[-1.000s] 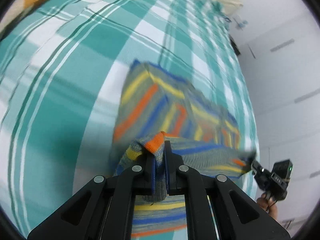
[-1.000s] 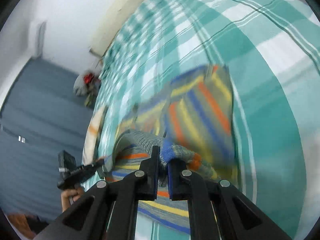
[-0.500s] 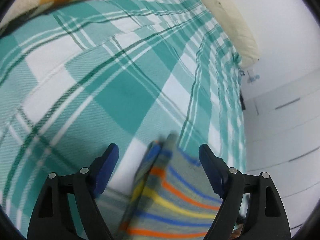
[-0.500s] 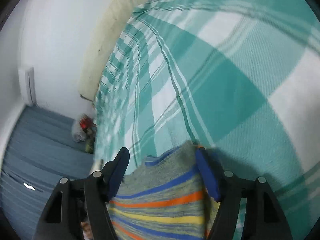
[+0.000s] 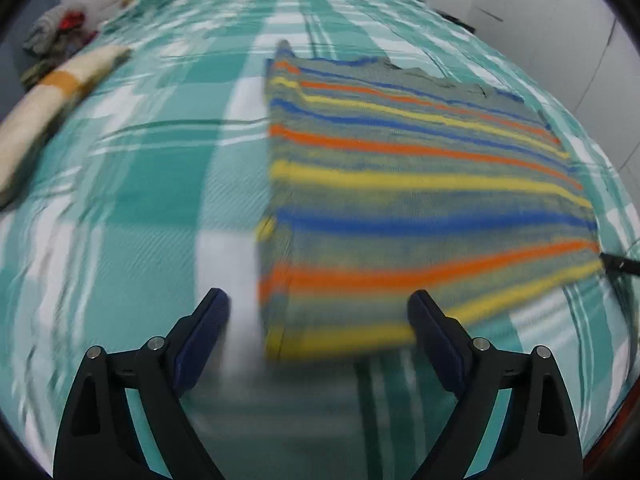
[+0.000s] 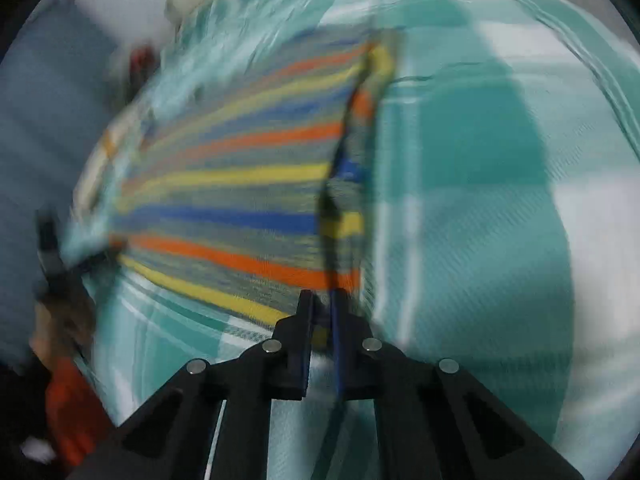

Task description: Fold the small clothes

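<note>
The left hand-held gripper [image 5: 316, 334] is hanging wide open, its jaws having just been opening, empty above the near corner of the striped garment [image 5: 420, 184]; the right hand-held gripper [image 6: 320, 312] has just been closing, pinching that garment's near right corner, probably for another fold on the bed [image 5: 132, 208].

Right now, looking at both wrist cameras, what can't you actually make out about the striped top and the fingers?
- Right wrist view: motion blur smears the striped top; whether the right gripper, fingers nearly together, pinches its near corner is unclear.
- Left wrist view: the top's near edge is blurred; the open left gripper holds nothing.
- Left wrist view: the clothes pile at the bed's far corner is too small to identify.
</note>
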Motion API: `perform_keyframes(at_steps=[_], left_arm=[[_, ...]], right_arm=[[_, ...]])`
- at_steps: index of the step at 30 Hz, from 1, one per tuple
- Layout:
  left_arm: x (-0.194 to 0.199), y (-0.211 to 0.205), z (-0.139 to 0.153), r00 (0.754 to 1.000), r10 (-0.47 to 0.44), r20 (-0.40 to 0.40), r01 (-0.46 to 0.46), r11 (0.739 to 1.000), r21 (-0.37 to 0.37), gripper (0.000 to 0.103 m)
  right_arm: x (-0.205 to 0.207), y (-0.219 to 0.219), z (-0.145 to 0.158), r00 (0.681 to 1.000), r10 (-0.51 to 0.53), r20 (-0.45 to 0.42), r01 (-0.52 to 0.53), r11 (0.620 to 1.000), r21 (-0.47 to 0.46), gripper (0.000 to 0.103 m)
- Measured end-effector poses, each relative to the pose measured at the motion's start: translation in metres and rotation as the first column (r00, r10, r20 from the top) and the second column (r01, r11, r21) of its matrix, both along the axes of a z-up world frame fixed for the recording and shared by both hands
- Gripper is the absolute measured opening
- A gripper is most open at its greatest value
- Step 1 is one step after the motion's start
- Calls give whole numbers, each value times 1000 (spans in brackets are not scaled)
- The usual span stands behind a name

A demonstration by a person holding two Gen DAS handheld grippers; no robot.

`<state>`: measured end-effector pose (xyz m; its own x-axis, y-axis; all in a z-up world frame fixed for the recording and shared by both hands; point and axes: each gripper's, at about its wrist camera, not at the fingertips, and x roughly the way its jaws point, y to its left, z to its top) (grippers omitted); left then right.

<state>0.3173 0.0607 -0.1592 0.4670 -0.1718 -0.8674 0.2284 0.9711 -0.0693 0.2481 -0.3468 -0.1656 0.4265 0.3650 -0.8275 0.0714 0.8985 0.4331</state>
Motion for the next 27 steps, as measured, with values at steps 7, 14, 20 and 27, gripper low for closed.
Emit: perform_keyframes(at_steps=[7, 14, 20, 27], left_arm=[[-58, -18, 12, 997, 13, 80, -13, 1000, -7, 98], [-89, -27, -24, 981, 102, 165, -107, 994, 21, 103], [-89, -28, -26, 979, 102, 177, -110, 993, 36, 103], [-93, -29, -28, 977, 101, 187, -110, 993, 38, 103]], right_arm=[[-34, 33, 50, 982, 32, 187, -9, 993, -118, 18], [-43, 54, -2, 990, -24, 142, 54, 976, -211, 57], [-91, 62, 4, 978, -74, 197, 126, 957, -263, 77], [-97, 87, -15, 963, 41, 266, 77, 906, -416, 91]])
